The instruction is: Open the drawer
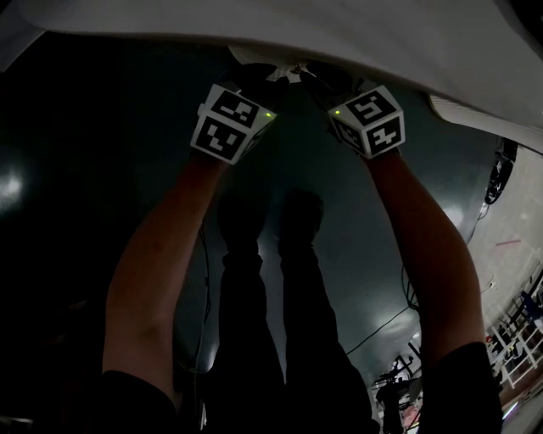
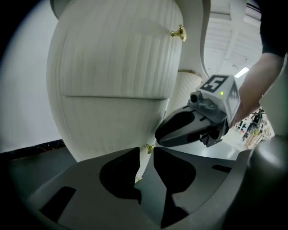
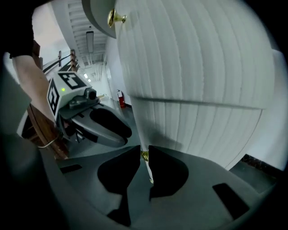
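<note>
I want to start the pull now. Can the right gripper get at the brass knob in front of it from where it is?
Probably yes: the brass knob already sits between the jaws of the right gripper, which look closed on it, with nothing else in between.

The head view looks steeply down past the cabinet edge to the floor; the left gripper view faces the ribbed front obliquely, close, from the left; the right gripper view mirrors it; both share the knob; each catches the other: right hand-held gripper, left hand-held gripper.
</note>
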The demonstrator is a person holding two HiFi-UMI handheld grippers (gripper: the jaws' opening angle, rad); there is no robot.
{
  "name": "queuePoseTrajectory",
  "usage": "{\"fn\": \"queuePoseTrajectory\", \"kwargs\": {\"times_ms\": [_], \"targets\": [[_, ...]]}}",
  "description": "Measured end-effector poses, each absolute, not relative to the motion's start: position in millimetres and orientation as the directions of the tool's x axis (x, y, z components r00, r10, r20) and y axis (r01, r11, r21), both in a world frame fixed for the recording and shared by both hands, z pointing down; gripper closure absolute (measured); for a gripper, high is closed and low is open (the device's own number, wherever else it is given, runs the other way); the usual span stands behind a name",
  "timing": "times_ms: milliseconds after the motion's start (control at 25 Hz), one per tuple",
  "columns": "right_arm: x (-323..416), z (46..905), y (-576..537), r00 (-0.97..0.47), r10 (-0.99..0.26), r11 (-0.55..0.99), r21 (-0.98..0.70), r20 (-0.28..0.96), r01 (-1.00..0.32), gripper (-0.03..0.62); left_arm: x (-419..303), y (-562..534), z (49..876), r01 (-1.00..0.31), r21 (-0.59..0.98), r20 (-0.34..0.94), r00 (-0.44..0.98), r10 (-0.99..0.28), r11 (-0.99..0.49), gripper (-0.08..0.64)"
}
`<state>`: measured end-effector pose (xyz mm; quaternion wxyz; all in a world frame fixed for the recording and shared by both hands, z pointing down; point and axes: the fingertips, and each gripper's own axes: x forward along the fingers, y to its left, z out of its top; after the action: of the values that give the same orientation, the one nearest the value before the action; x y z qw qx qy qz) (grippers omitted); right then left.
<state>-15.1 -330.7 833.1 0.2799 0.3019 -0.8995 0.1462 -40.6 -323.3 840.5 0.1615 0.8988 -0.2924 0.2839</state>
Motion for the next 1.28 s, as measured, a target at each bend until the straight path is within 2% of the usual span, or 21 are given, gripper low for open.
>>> {"fn": "queuePoseTrajectory", "kwargs": {"times_ms": [120,360,560,1120,1280], "targets": [[-15,852,-333,-0.636,-0.429,0.814,-0.031,0.642,-0.58,0.574,-44,-332,850,-0.628,0.141,0.606,0.666,-0.435,-0.765,0.465],[-19,859,-331,-0.598,-0.385,0.861,0.041,0.703,-0.507,0.574,-42,-333,857,-0.567,0.063,0.644,0.652,-0.4,-0.821,0.448],[-29,859,-329,-0.552,-0.431,0.856,0.129,0.713,-0.501,0.574,-41,-332,849,-0.536,0.065,0.64,0.67,-0.378,-0.841,0.449],[-33,858,-314,-0.55,-0.449,0.834,0.111,0.704,-0.54,0.575,-51,-301,846,-0.56,0.182,0.602,0.714,-0.359,-0.809,0.449],[-19,869,-308,-0.548,-0.428,0.851,0.116,0.718,-0.513,0.575,-41,-293,857,-0.557,0.193,0.604,0.716,-0.349,-0.808,0.448]]}}
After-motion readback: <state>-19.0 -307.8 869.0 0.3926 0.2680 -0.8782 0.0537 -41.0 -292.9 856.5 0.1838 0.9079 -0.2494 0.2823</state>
